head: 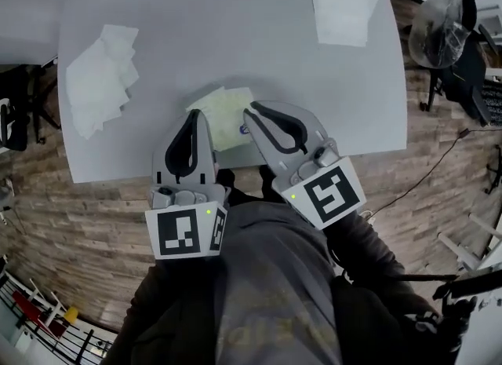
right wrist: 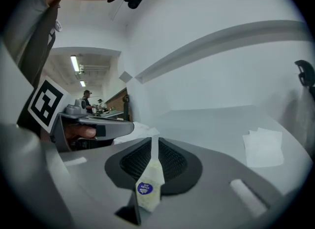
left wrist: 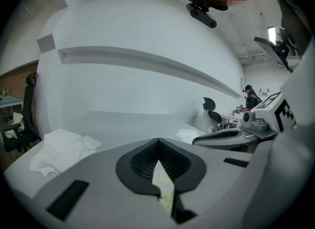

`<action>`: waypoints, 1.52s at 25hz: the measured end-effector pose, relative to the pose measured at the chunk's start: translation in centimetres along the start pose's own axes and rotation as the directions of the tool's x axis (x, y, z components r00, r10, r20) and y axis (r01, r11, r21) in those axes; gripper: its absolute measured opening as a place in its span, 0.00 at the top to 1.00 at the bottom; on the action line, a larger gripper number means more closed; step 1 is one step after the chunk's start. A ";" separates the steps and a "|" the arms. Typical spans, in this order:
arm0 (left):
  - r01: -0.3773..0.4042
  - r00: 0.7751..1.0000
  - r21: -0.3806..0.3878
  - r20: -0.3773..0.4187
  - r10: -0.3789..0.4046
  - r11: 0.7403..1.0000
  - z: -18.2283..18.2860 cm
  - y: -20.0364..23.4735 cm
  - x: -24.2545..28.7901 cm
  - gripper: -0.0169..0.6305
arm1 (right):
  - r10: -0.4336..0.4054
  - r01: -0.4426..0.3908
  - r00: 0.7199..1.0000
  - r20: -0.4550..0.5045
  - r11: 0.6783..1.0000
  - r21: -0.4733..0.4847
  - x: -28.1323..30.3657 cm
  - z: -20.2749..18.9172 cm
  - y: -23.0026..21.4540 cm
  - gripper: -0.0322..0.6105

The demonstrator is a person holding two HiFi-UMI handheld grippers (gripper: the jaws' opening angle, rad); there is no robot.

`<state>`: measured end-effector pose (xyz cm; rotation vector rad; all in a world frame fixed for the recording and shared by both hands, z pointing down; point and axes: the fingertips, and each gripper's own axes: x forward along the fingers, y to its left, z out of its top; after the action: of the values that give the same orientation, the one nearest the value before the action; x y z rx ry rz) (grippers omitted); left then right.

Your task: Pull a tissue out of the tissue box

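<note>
The tissue pack is a soft pale yellow-green packet lying flat on the grey table, near its front edge. My left gripper hovers at the pack's left end with its jaws shut and nothing between them. My right gripper hovers at the pack's right end, its jaws also shut and holding nothing. In the left gripper view the pack shows below the left gripper. In the right gripper view the pack, with a blue sticker, lies under the right gripper.
A loose heap of pulled tissues lies at the table's left. A neater stack of tissues sits at the back right. An office chair stands off the table's right side. My body is right against the table's front edge.
</note>
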<state>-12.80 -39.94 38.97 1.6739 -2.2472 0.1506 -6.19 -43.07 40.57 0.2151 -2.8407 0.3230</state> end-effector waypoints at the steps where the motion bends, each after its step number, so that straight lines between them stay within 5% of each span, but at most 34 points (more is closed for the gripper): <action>1: -0.020 1.000 -0.004 0.001 0.020 1.000 -0.2 -0.1 0.2 0.98 | 0.039 -0.039 0.999 -0.013 0.999 -0.013 0.2 -0.4 0.0 0.89; 8: -0.125 0.992 -0.034 0.017 0.126 0.992 -1.9 1.3 0.7 0.98 | 0.220 -0.228 0.970 -0.103 0.970 -0.079 2.0 -3.9 0.7 0.83; 18: -0.129 0.991 -0.044 0.017 0.130 0.991 -3.5 1.5 1.6 0.98 | 0.208 -0.232 0.962 -0.179 0.965 -0.124 2.7 -7.3 -0.4 0.84; 21: -0.126 0.992 -0.043 0.014 0.127 0.991 -3.6 1.3 1.7 0.98 | 0.178 -0.203 0.970 -0.162 0.967 -0.152 2.5 -7.0 -0.7 0.93; 29: -0.110 0.994 -0.036 0.025 0.111 0.993 -1.4 0.9 1.1 0.98 | 0.147 -0.154 0.986 -0.072 0.983 -0.098 1.1 -2.6 -0.8 0.95; 38: -0.048 0.991 0.000 0.129 0.048 0.999 6.3 -0.2 -1.5 0.98 | 0.117 -0.112 0.991 0.066 0.990 -0.081 -1.7 7.5 1.4 0.95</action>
<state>-13.54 -40.41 32.59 1.6756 -2.3832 0.0587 -6.73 -43.28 32.81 0.0488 -2.9347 0.2331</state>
